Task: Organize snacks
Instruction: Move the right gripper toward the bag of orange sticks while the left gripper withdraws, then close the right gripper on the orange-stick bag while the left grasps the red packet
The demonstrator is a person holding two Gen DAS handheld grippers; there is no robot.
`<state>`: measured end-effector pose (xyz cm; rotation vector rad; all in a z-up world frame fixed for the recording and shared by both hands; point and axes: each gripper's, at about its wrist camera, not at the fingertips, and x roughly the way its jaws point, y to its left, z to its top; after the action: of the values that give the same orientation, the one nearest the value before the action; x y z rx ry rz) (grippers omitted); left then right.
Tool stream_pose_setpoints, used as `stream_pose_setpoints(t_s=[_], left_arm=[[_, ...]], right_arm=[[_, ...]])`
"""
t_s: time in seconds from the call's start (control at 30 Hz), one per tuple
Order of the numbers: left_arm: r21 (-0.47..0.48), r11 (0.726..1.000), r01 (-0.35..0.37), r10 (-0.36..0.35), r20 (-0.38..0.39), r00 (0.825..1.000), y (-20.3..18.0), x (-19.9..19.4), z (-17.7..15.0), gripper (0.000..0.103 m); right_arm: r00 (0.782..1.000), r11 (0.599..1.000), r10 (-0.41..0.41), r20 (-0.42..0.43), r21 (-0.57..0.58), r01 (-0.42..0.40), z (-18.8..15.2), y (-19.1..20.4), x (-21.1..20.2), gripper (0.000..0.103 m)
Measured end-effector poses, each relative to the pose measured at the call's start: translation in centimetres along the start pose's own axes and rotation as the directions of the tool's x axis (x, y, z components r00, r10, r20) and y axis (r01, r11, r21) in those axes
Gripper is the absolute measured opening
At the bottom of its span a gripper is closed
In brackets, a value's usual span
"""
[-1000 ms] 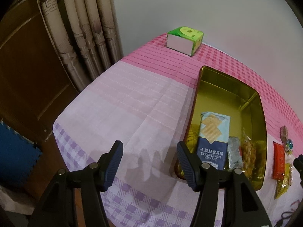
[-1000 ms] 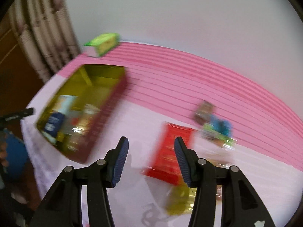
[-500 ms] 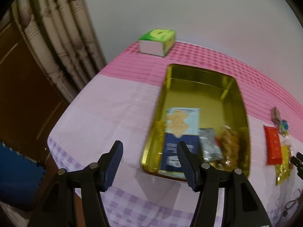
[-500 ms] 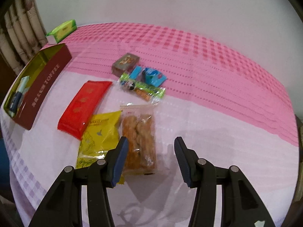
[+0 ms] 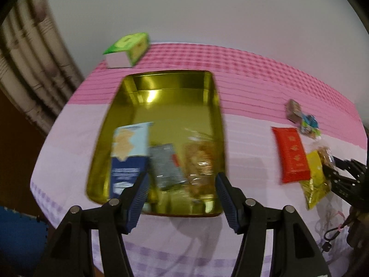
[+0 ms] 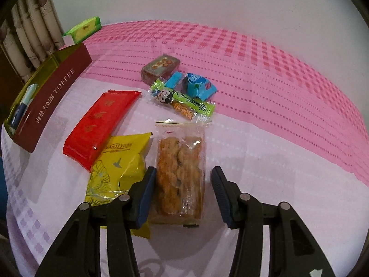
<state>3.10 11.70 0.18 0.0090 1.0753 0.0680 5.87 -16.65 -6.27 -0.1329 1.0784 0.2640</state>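
Since the earlier frame the right gripper (image 6: 181, 192) has dropped over the clear pack of fried pastries (image 6: 180, 173), lower centre of its view; its jaws have just been closing, with the pack between them, the left pad touching and the right one apart. Beside it lie a yellow packet (image 6: 120, 170) and a red packet (image 6: 101, 124). Now swung over the gold toffee tin (image 5: 161, 97), the left gripper (image 5: 182, 195) has its jaws spread, holding nothing

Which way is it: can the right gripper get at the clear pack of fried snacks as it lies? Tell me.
Probably yes. The right gripper already straddles the clear snack pack, jaws just closing, with a gap still at the right pad. The yellow packet lies beside the left finger but does not cover the pack.
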Motion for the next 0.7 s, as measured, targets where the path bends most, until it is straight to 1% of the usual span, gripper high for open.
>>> stream_pose_setpoints(t_s=[0.03,0.17,0.33,0.4,0.53,0.63,0.7], left_arm=[[0.013,1.0,0.007,-0.007,-0.004,1.0,-0.8,0.2,0.1,0.06],[0.047,0.997,0.054,-0.053,-0.024,0.998,-3.7,0.9,0.6,0.06],[0.081,0.99,0.114,-0.11,-0.056,0.992,-7.1,1.8,1.3,0.06],[0.093,0.987,0.132,-0.127,-0.062,0.99,-8.3,2.1,1.6,0.06],[0.101,0.975,0.196,-0.187,-0.088,0.978,-10.7,2.8,2.2,0.06],[0.102,0.966,0.24,-0.229,-0.107,0.968,-12.4,3.4,2.9,0.06],[0.114,0.961,0.251,-0.239,-0.11,0.965,-13.5,3.7,3.2,0.06]], right_arm=[[1.0,1.0,0.001,0.007,0.002,-0.001,-0.1,-0.2,-0.1,0.035],[0.999,1.0,-0.026,0.031,0.016,0.025,-0.3,-1.1,-0.1,0.034],[0.996,0.993,-0.061,0.057,0.102,0.055,-0.7,-4.5,-0.2,0.034],[0.994,0.988,-0.092,0.062,0.13,0.083,-0.8,-5.7,-0.3,0.034],[0.989,0.976,-0.127,0.082,0.191,0.109,-1.5,-8.3,-0.6,0.034],[0.987,0.972,-0.133,0.092,0.207,0.112,-1.9,-9.0,-0.7,0.034],[0.986,0.972,-0.135,0.1,0.206,0.112,-2.0,-9.1,-0.7,0.034]])
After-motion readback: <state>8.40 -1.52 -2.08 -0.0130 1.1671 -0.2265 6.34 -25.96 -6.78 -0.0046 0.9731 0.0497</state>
